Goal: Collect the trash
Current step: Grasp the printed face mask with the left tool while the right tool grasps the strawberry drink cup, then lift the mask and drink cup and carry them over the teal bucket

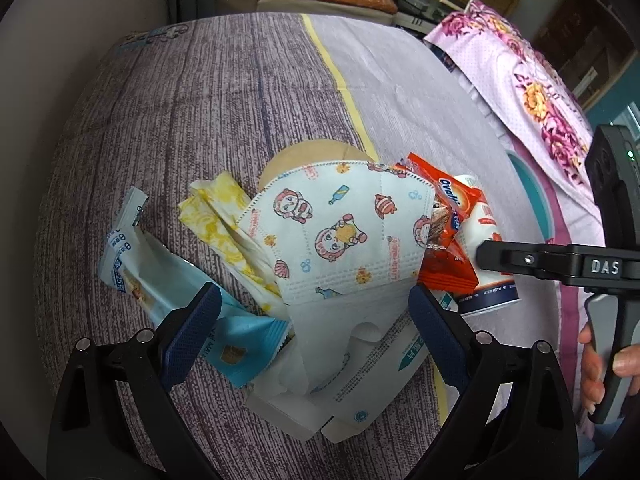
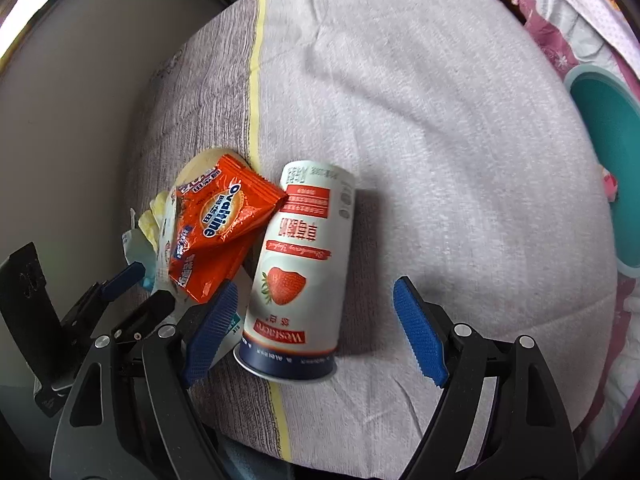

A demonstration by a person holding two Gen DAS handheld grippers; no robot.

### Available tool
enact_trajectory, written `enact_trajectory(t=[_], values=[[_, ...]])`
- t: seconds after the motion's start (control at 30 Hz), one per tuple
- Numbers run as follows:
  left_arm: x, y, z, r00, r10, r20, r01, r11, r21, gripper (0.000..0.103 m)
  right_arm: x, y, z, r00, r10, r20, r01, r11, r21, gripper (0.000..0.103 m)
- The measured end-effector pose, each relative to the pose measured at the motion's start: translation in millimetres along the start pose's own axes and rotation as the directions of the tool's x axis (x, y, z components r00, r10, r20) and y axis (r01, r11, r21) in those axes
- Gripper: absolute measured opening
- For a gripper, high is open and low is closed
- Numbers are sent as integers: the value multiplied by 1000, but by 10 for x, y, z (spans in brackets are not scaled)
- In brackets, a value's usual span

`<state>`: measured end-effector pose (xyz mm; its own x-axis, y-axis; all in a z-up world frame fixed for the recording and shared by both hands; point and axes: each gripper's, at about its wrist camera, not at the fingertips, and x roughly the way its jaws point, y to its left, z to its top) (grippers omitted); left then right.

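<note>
A pile of trash lies on the bed. In the left wrist view I see a cartoon-print face mask (image 1: 340, 232), a yellow wrapper (image 1: 224, 224), a light blue packet (image 1: 160, 284), a white carton (image 1: 360, 364) and an orange Ovaltine packet (image 1: 448, 232). My left gripper (image 1: 316, 332) is open, its jaws either side of the mask and carton. In the right wrist view a white strawberry can (image 2: 300, 276) lies on its side beside the Ovaltine packet (image 2: 220, 224). My right gripper (image 2: 316, 332) is open with the can's base between its fingers.
The bedspread (image 1: 200, 120) is purple-grey with a yellow stripe. A floral pink pillow (image 1: 520, 92) lies at the right. A teal round bin (image 2: 608, 168) stands at the right edge. A wall runs along the left. The right gripper shows in the left wrist view (image 1: 560, 268).
</note>
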<state>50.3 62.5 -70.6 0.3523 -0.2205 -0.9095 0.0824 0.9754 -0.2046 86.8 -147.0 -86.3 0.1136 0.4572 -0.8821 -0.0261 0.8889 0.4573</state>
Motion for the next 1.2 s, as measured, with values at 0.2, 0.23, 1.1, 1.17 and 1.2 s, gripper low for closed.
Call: enact_trajectory(t=[0.2,0.23,1.1,1.17,1.2], values=[[58,-56,-1,1000,-7,-21,8,1000,28,95,54,16,6,1000,22,10,-21,1000,-23,50],[69,-65,2,1000,-8,-24,9,999,32,95,31,42,-1,1000,-3,28,4,999,-46,50],[-452,164,154,987,-35,155,43,998,-53,18,-295,-193,-52,994,37,103,-35,999,-29,50],[-546,158,189,984,-45,173,56,997,-56,18,-373,-204,-60,991,51,123,-48,998,-27,50],[-599,148,210,982,-51,184,63,996,-57,18,-402,-212,-64,990,56,129,-53,998,-26,50]])
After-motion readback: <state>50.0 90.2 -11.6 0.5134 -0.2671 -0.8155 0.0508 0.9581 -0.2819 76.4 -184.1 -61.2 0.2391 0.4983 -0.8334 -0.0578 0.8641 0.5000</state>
